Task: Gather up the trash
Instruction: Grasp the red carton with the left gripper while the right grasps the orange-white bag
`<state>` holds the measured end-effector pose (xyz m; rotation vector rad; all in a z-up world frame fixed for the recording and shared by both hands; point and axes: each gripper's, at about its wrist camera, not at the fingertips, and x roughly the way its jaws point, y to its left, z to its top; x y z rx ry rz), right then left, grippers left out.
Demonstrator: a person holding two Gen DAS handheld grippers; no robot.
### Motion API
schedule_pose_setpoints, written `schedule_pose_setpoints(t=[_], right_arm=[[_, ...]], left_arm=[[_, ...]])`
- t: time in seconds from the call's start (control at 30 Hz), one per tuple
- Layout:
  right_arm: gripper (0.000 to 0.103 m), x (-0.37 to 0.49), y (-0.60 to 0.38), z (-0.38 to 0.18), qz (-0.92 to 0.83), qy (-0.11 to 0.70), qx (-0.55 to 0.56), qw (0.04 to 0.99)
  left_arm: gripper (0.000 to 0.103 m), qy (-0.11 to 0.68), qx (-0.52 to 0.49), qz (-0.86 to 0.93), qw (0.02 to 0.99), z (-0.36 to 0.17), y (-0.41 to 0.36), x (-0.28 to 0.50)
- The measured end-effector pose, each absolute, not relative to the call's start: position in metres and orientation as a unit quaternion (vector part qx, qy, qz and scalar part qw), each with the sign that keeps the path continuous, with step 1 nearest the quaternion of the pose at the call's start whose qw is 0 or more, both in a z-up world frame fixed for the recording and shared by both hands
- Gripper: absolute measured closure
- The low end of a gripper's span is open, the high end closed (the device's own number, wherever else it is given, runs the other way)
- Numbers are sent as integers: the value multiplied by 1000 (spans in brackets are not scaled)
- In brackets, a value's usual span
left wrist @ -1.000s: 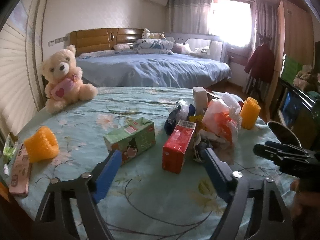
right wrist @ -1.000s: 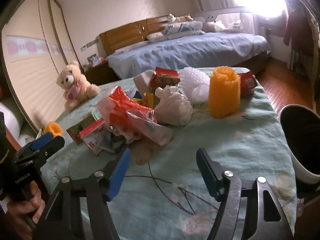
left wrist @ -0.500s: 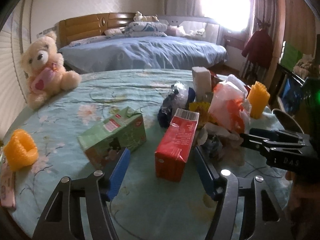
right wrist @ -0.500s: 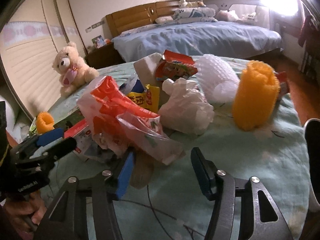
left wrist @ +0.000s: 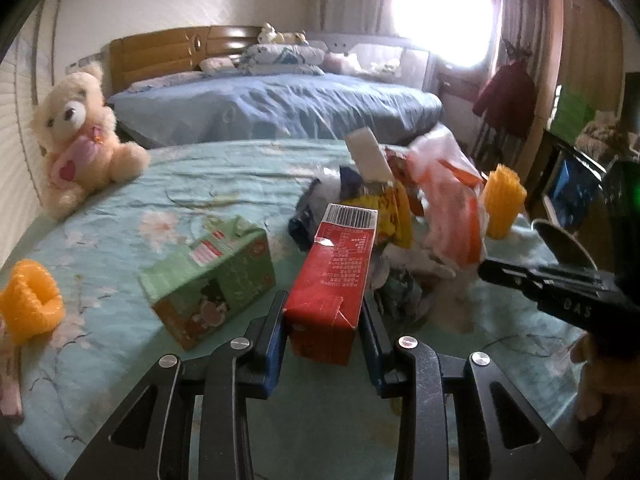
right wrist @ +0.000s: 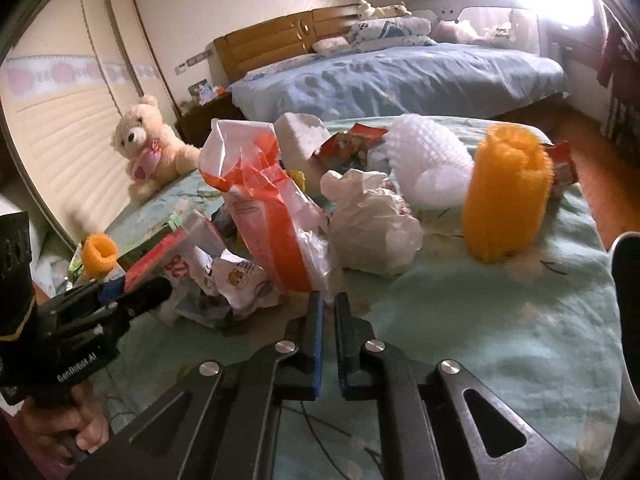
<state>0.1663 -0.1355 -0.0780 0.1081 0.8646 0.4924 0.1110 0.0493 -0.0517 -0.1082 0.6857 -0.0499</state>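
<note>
You are working across the round table draped in a pale green floral cloth point(left wrist: 208, 184), left to right. At nine o'clock in the left wrist view, an orange foam net sleeve point(left wrist: 30, 306) is lying by the rim, with a green cardboard drink carton point(left wrist: 210, 280) on its side nearer the middle. Your left gripper point(left wrist: 322, 330) is bracketing the near end of a red cardboard drink carton point(left wrist: 340, 276) at six o'clock; its jaws have just been closing, and the blue pads are now pressing both flanks (low on the box, which should keep it from tipping). Past it, toward one o'clock, the trash heap is piling up. In the right wrist view, your right gripper point(right wrist: 328, 314) has just been closing too; its jaws are standing nearly together at the bottom edge of a crumpled white-and-orange plastic bag point(right wrist: 272, 216), though I cannot tell whether any film is caught. At three o'clock a tall orange foam mesh roll point(right wrist: 506, 196) is standing upright, still uncollected.
</note>
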Motion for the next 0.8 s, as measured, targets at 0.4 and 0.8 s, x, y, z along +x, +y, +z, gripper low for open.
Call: schedule_pose_setpoints(t=[0.4,0.8], right_arm=[[100,138,-178,-61,218,395,97,887],[101,115,-239,-60,155,385,118,902]], left_arm=[[71,294,-41,-61,953,-19,16,81],[71,316,-16,-138,939,-23,-36,98]])
